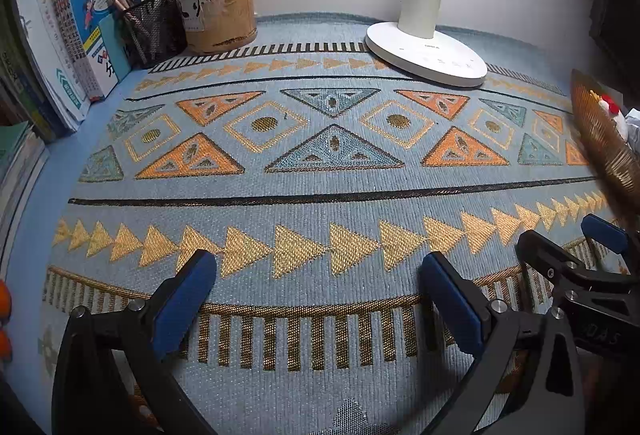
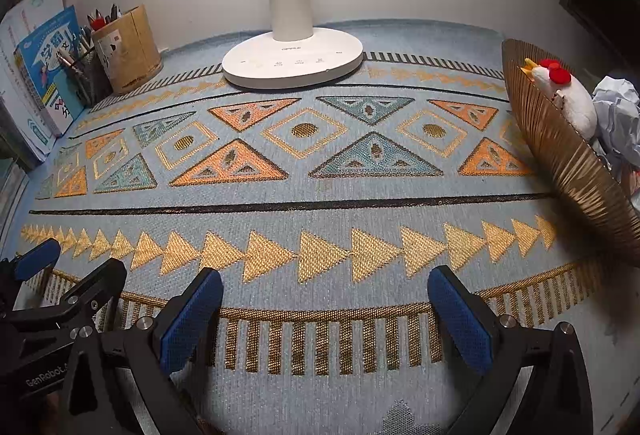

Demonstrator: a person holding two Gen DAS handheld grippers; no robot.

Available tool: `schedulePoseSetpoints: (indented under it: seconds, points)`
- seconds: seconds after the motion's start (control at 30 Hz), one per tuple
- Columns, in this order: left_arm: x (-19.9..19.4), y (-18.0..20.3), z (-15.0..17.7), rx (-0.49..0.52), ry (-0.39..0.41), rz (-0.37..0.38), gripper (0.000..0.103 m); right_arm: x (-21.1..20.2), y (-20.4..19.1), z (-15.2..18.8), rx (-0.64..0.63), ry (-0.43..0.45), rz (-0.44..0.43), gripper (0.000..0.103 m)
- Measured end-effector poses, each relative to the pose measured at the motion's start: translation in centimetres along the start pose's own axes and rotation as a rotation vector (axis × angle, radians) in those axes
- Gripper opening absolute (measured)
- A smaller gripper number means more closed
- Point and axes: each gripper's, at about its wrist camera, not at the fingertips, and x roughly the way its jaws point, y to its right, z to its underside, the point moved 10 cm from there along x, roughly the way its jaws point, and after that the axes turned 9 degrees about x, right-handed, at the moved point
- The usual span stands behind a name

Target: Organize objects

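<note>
My left gripper [image 1: 318,299] is open and empty, low over the patterned blue mat [image 1: 320,191]. My right gripper [image 2: 326,315] is open and empty too, close beside the left one. A ribbed gold bowl [image 2: 568,171] stands at the right edge of the mat, also in the left wrist view [image 1: 604,143]. It holds a white plush chicken [image 2: 568,99] with a red comb and crumpled white paper [image 2: 618,115]. At the far left stand a black mesh pen cup [image 1: 154,29] and a tan round holder [image 1: 220,7] with pens, next to upright books [image 1: 90,23].
A white desk lamp base [image 1: 426,53] stands at the back of the mat against the wall, also in the right wrist view [image 2: 292,63]. Stacked books [image 1: 16,155] line the left edge. Something orange [image 1: 5,319] shows at the far left edge.
</note>
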Motion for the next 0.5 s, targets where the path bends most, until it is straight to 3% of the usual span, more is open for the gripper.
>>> schedulePoseSetpoints:
  seconds: [0.5]
  points:
    - [0.00, 0.05, -0.04, 0.000, 0.000, -0.001, 0.102, -0.05, 0.01, 0.12, 0.002, 0.002, 0.003, 0.103]
